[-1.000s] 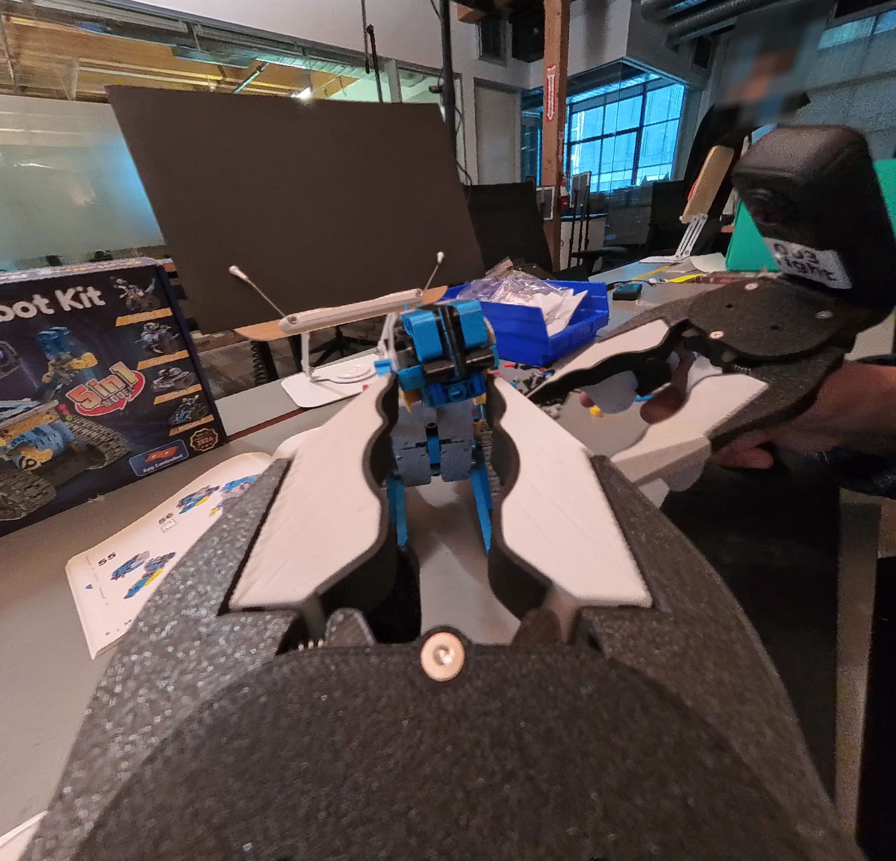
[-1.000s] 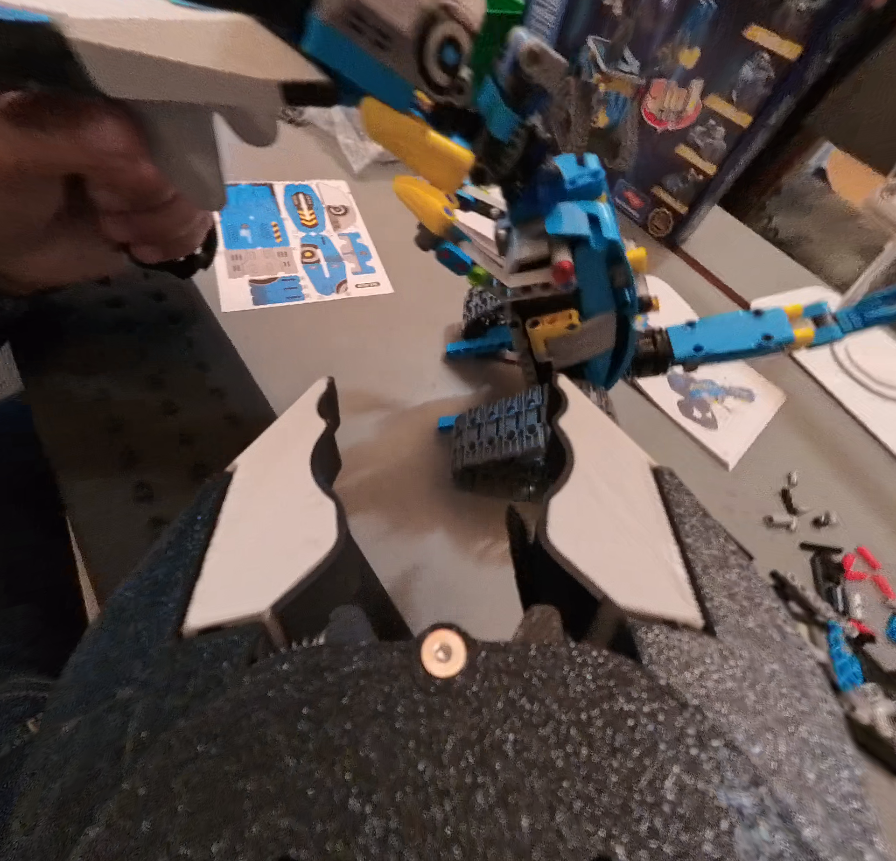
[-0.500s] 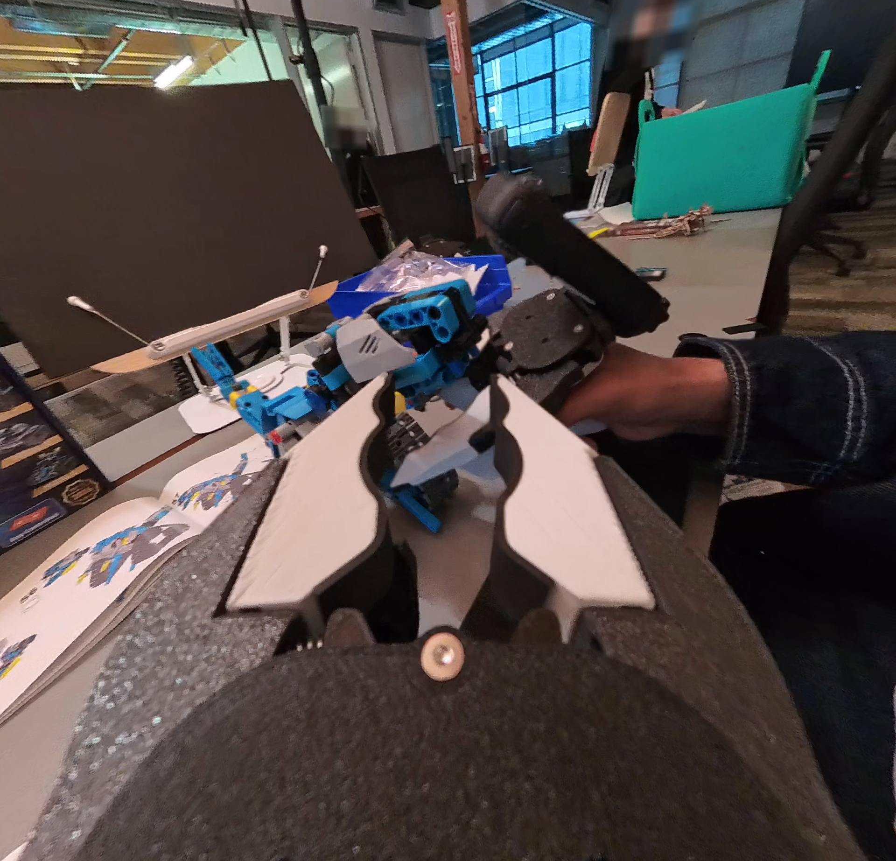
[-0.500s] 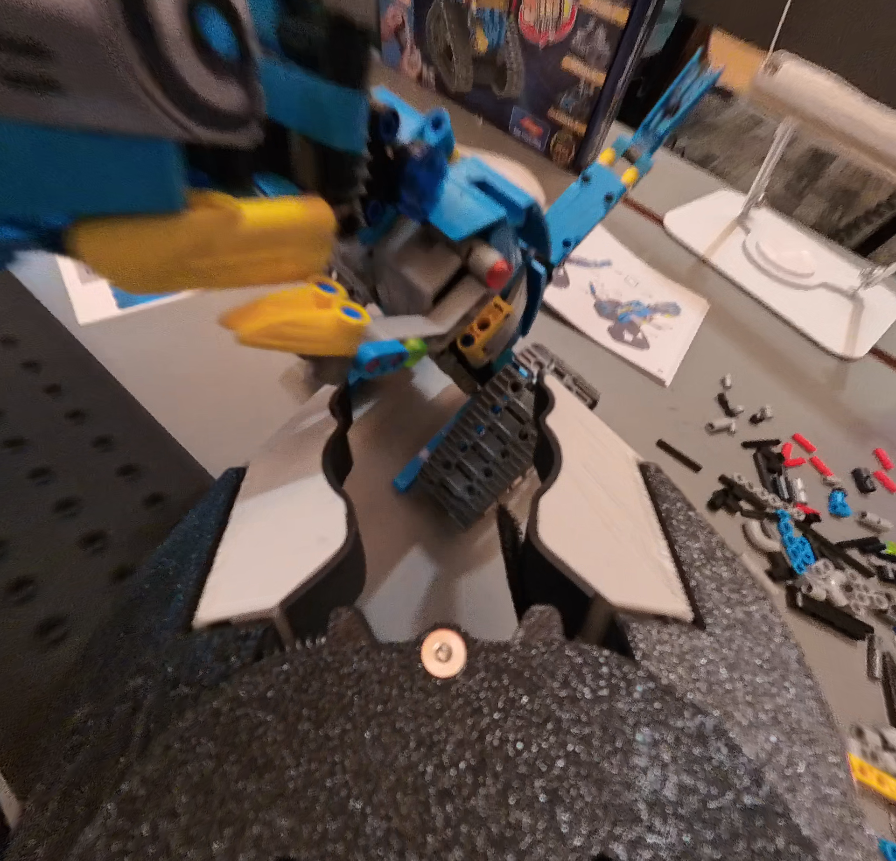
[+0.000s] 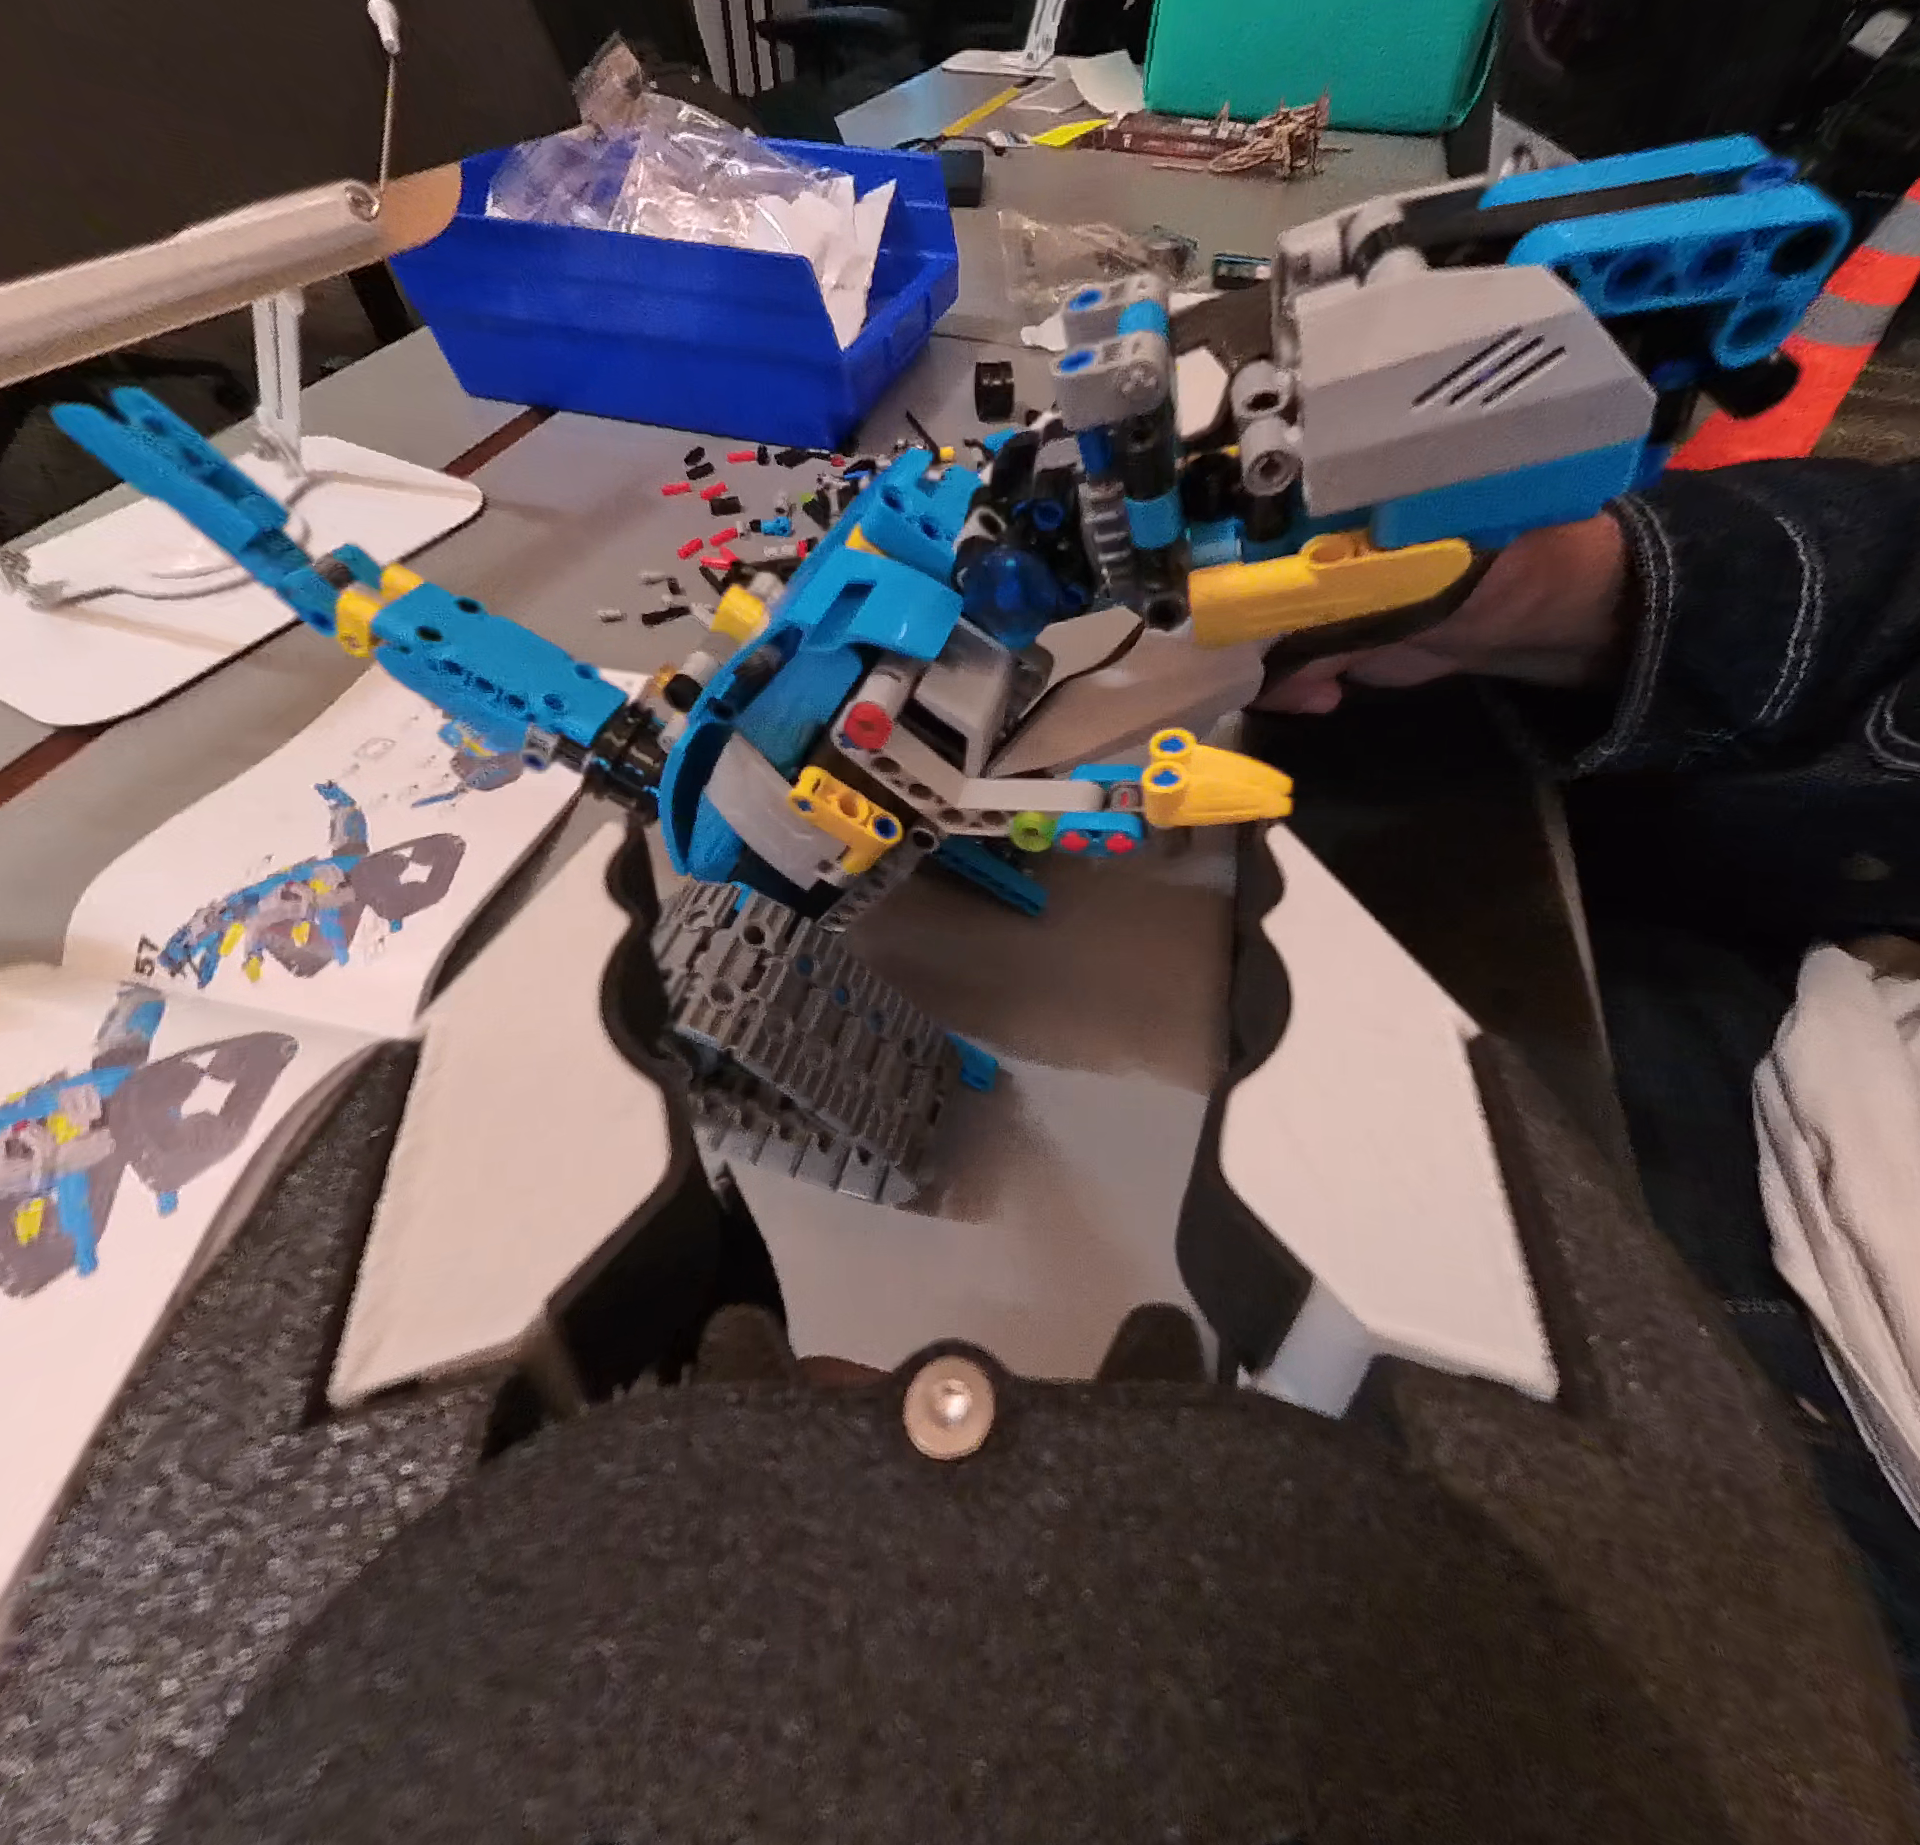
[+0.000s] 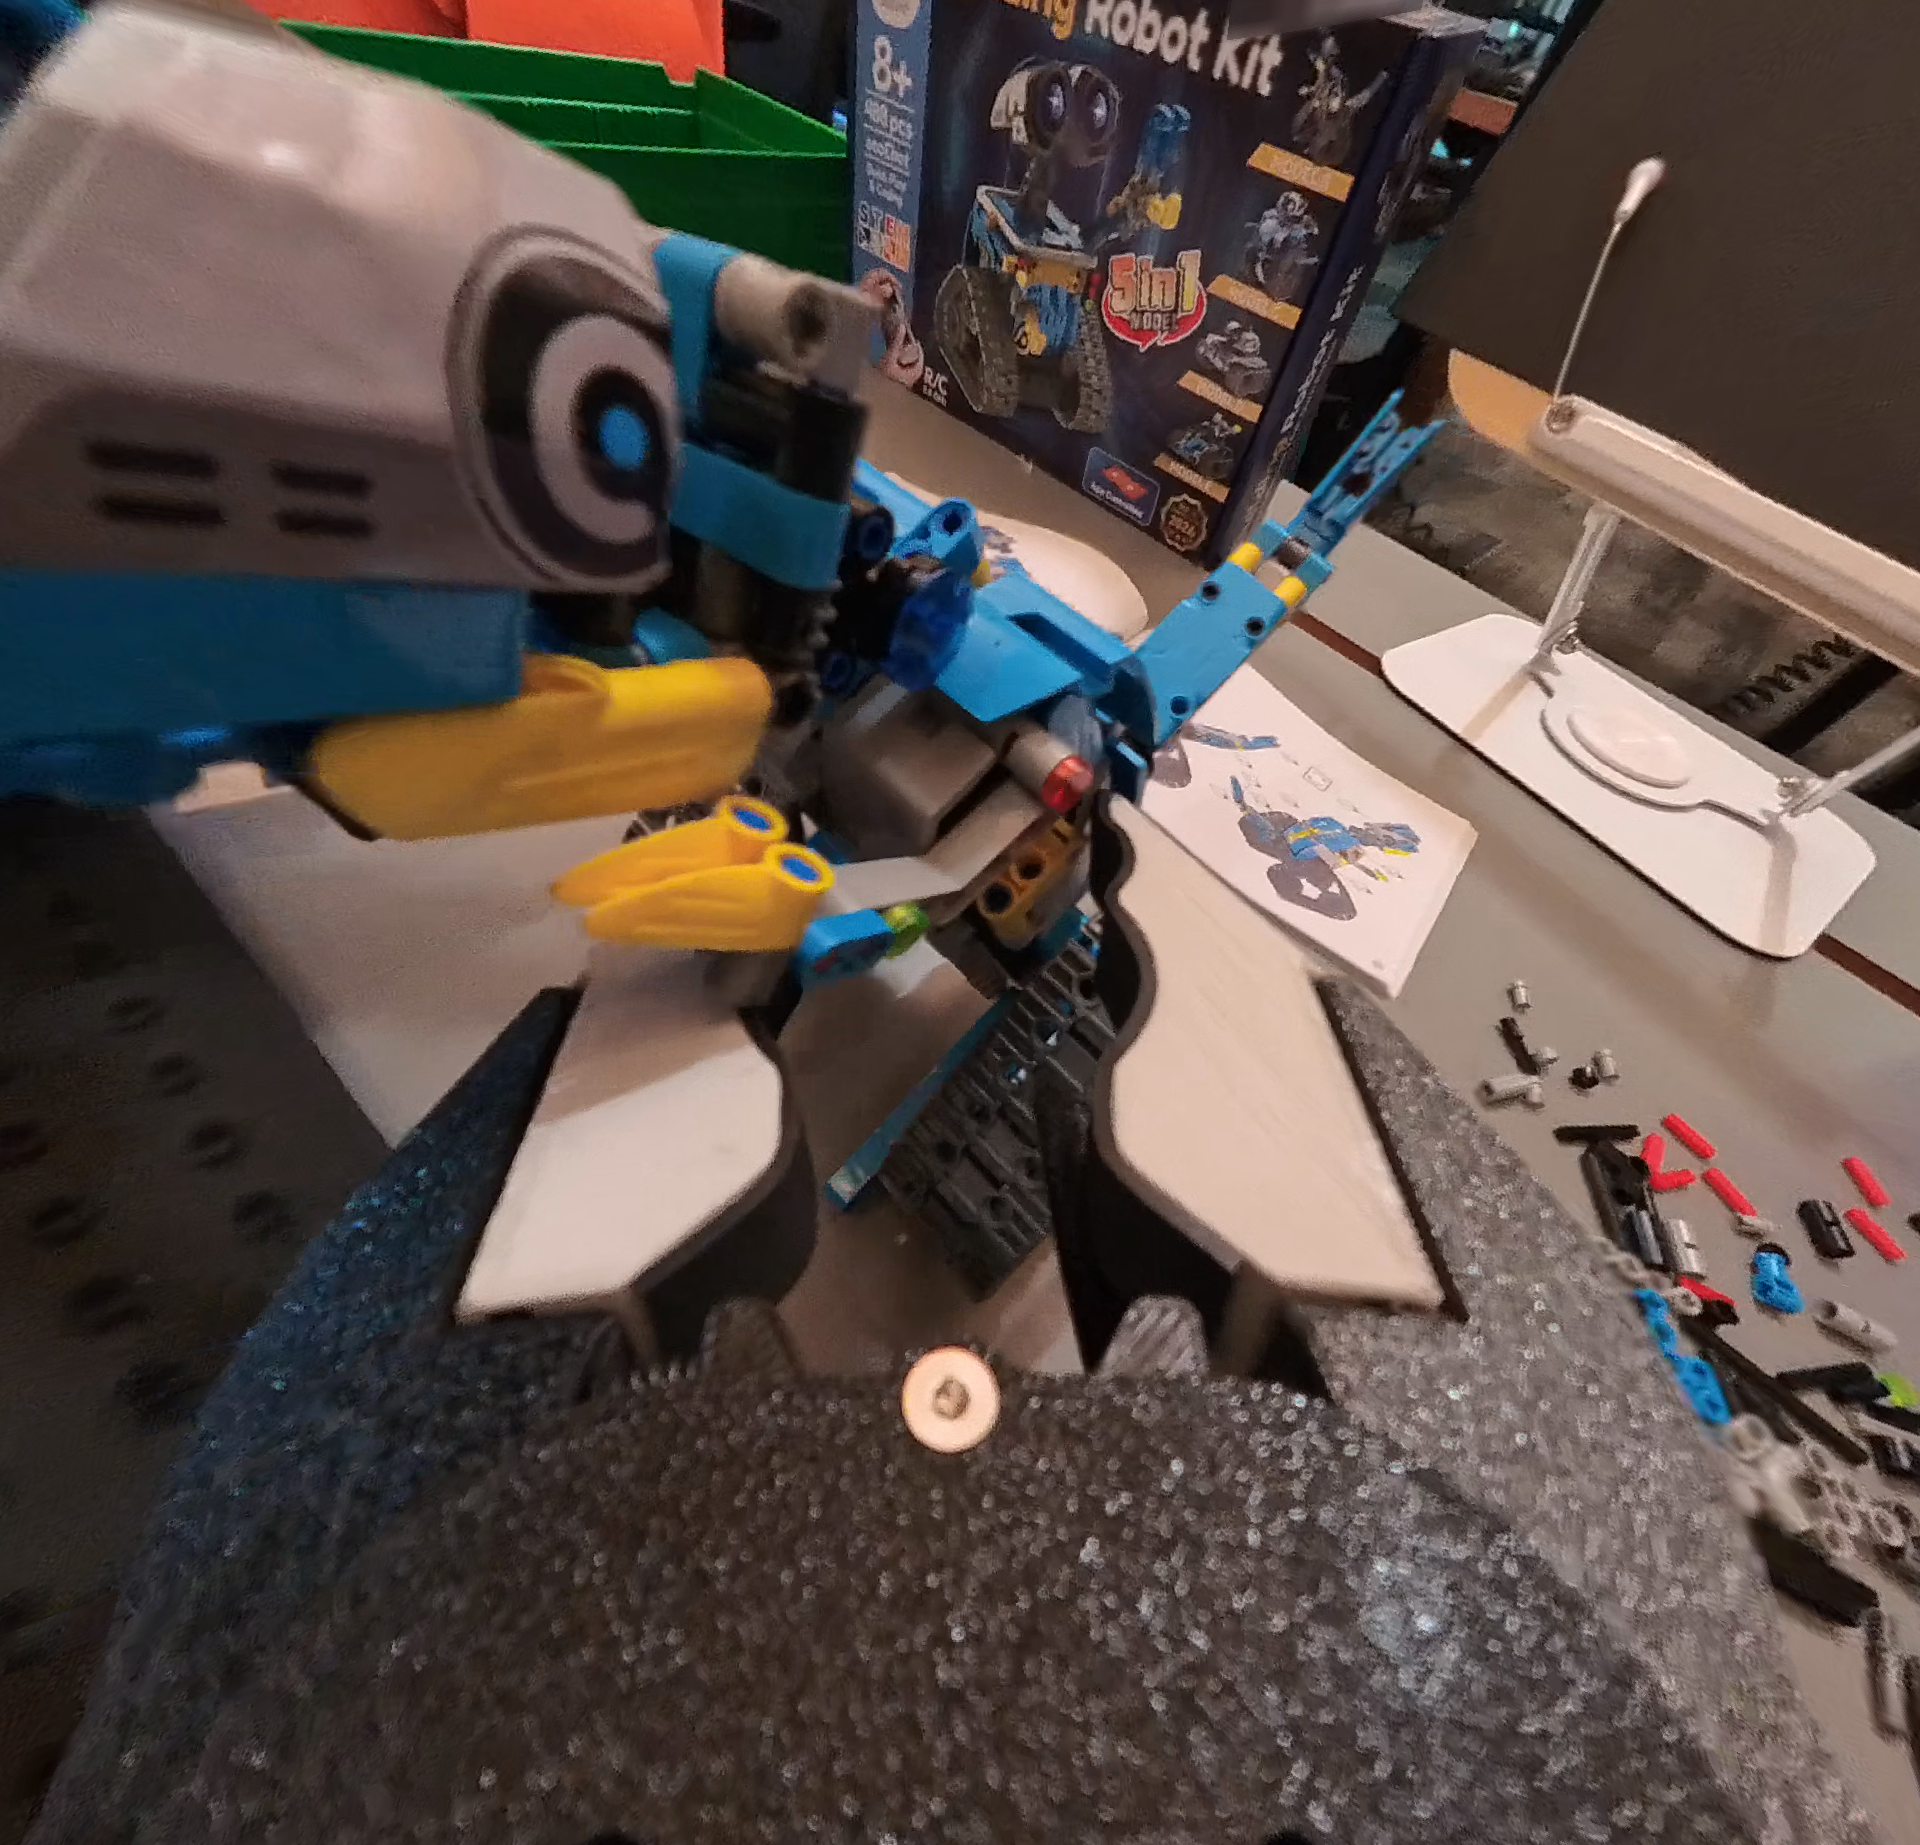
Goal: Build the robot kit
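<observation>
The left gripper [image 5: 935,881] had its jaws spread wide around the grey tread of the blue brick robot [image 5: 831,715], seemingly touching only at the left finger. The right gripper [image 6: 935,912] was narrower, its jaws pinching the robot's tread and lower body above the grey table [image 6: 1621,995]. Loose parts [image 6: 1714,1224] lay to the right, an instruction booklet [image 5: 260,922] to the left.

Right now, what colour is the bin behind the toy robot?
The bin is blue, best seen in the left wrist view.
</observation>
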